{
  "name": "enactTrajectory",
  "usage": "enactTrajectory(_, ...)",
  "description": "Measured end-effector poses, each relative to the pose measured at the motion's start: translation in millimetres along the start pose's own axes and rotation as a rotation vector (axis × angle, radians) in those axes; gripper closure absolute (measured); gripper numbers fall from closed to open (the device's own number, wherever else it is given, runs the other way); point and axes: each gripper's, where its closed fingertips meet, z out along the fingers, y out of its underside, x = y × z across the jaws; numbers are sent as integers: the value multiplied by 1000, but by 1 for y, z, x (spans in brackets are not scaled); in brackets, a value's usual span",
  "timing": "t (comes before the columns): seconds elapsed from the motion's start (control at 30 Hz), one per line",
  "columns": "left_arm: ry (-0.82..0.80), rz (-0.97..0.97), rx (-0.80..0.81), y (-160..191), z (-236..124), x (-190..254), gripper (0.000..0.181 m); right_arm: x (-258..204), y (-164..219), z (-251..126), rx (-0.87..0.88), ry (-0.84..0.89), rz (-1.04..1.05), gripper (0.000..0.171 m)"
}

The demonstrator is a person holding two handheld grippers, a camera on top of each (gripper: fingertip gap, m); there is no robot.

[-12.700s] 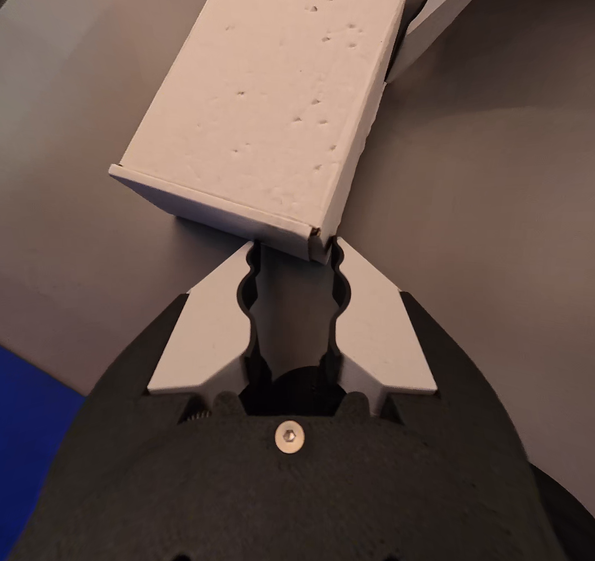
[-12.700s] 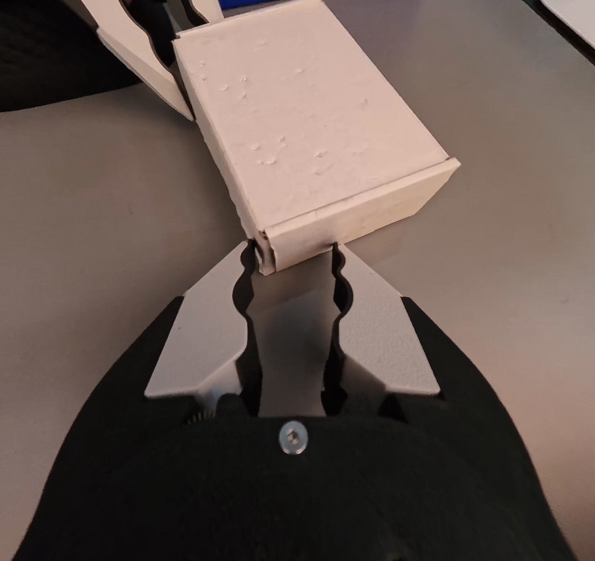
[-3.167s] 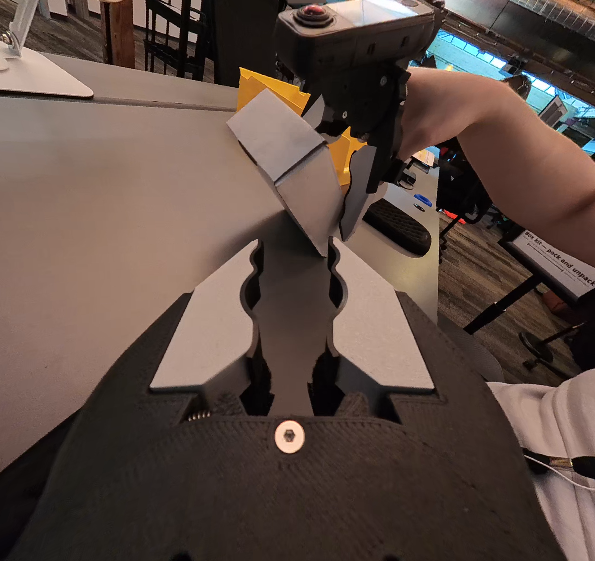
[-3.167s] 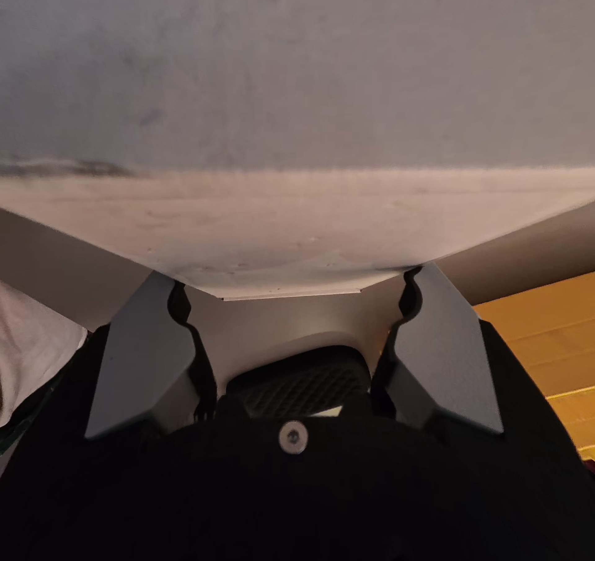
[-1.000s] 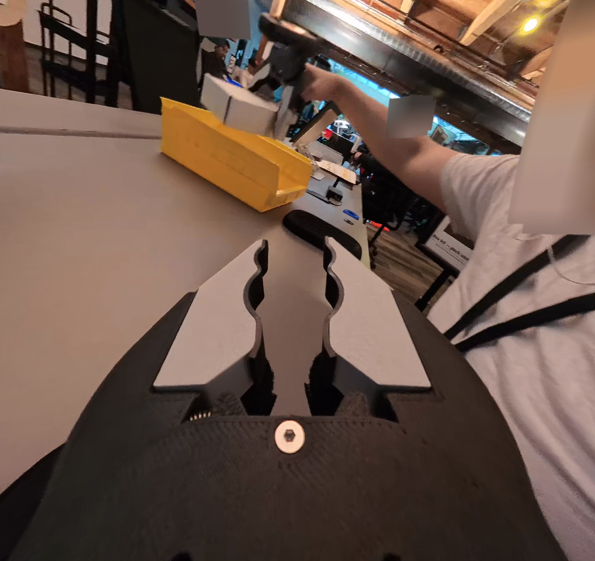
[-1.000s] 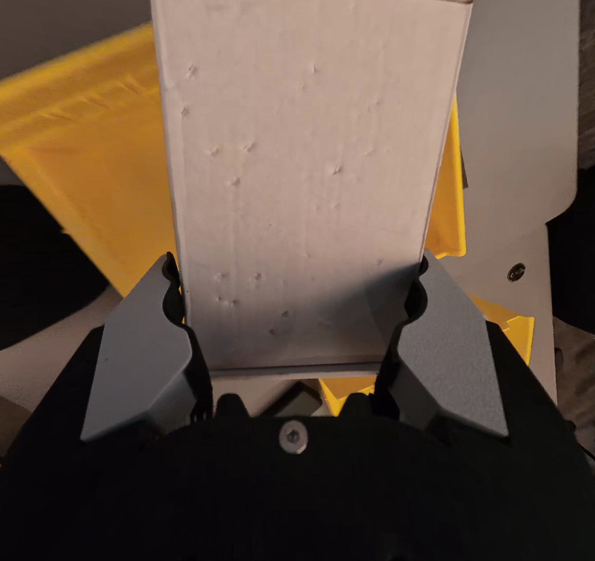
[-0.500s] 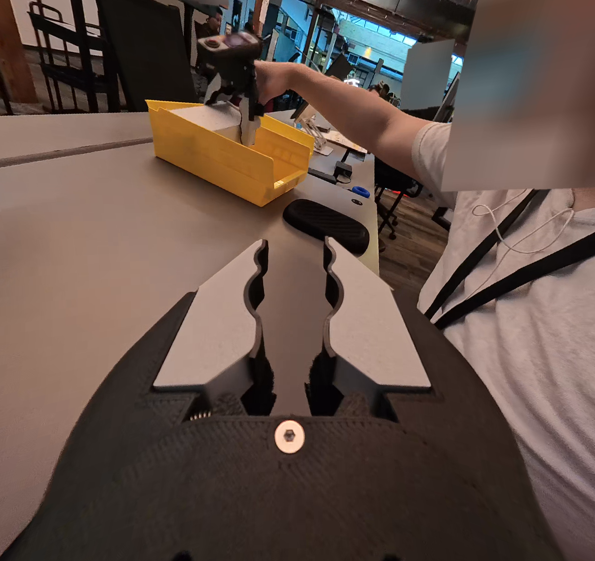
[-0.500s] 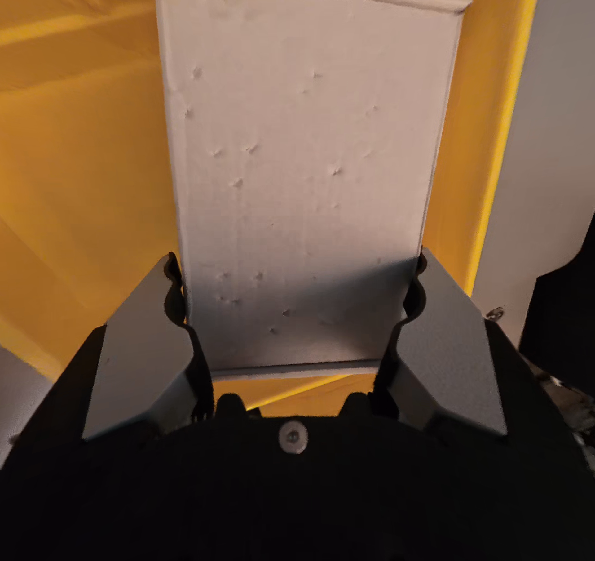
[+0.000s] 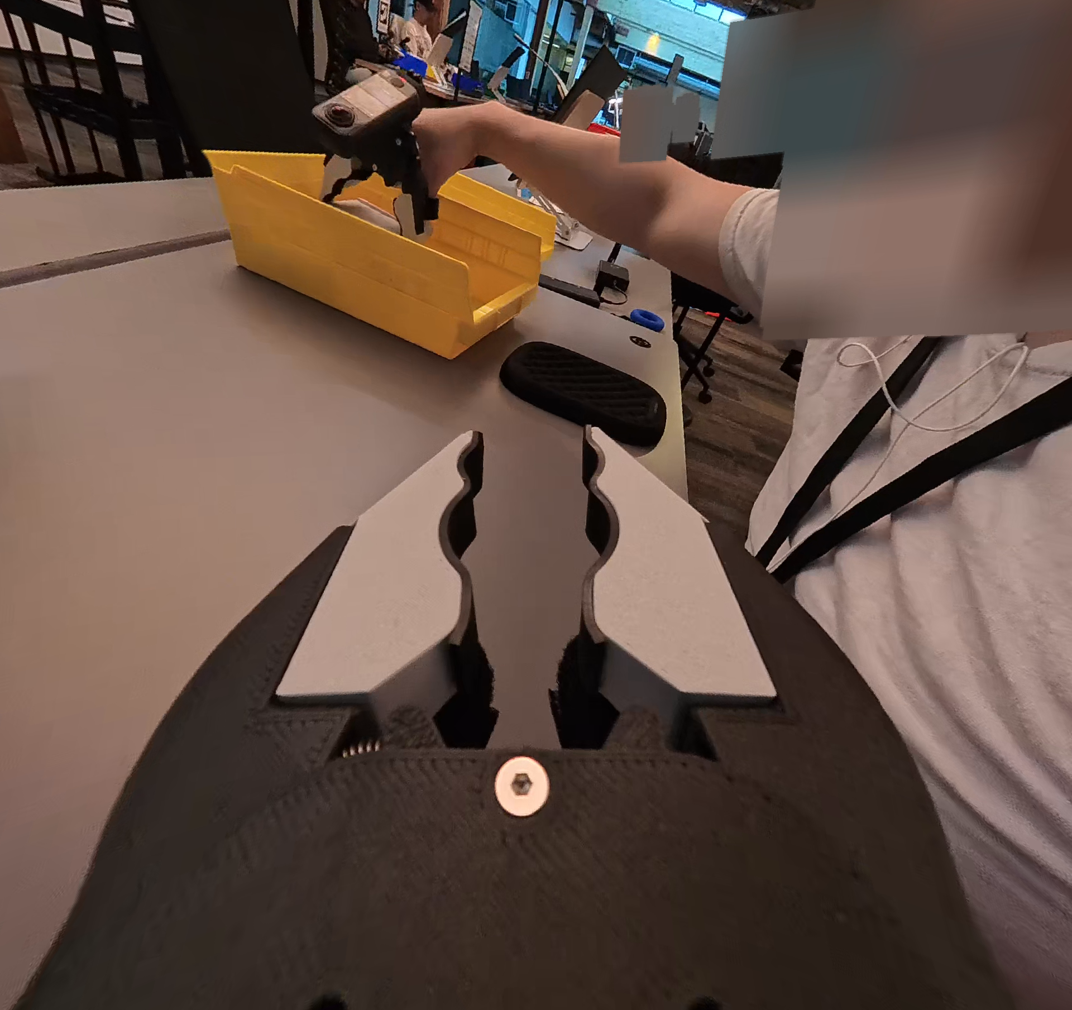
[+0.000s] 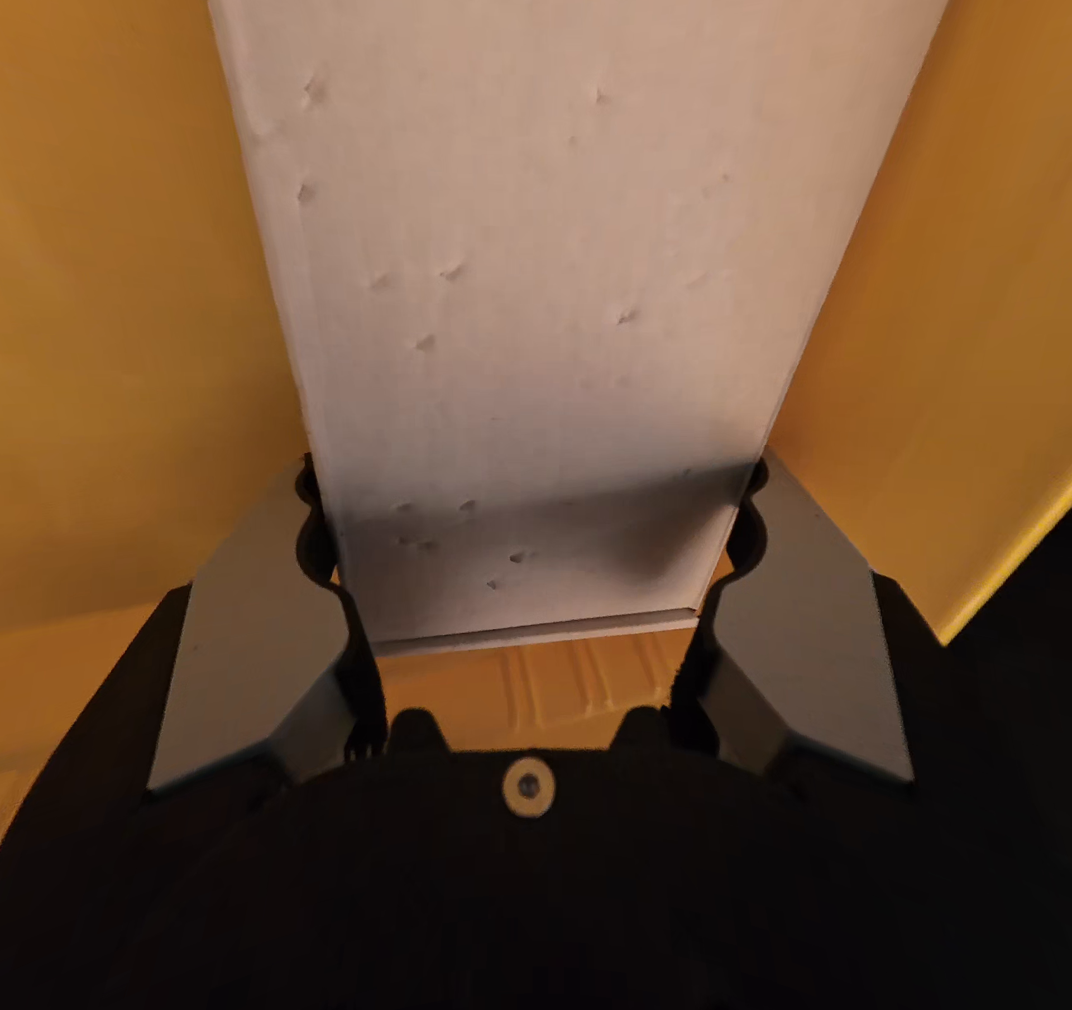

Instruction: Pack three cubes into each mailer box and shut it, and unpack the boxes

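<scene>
The white mailer box [image 10: 522,286] lies inside the yellow bin [image 10: 116,286], lid shut, its dimpled cardboard top facing your right claw [image 10: 531,524]. That claw straddles the box's near end, fingers [image 10: 255,622] close along both long sides; a thin gap shows by the right-hand finger, so I cannot tell whether you are gripping the box or have just let go.

Judging by its look, the box is light and fairly stiff along its edges, but the broad top panel is thin card that already carries dents, so squeezing there would likely crush it. Take it across the narrow width by the side walls, near the end, as your claw is placed now. If cubes are inside, they may shift and tip the far end down.

In the left wrist view, your right claw [image 9: 377,205] reaches into the bin [image 9: 371,263], which sits on the grey tabletop [image 9: 174,402]. A black pad [image 9: 583,393] rests near the tabletop's edge. Your left claw [image 9: 531,442] hovers over the tabletop well apart from the bin, fingers spread and holding nothing.
</scene>
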Motion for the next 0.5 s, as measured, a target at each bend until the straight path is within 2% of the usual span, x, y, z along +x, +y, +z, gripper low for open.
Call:
enactTrajectory(0.27,22,4,-2,2,5,4,148,10,4,-3,-30,109,-57,32)
enactTrajectory(0.37,23,8,11,0,2,5,148,17,13,-14,-64,187,-68,45)
enactTrajectory(0.5,26,6,47,-3,-8,5,148,14,15,-33,-18,219,-6,51)
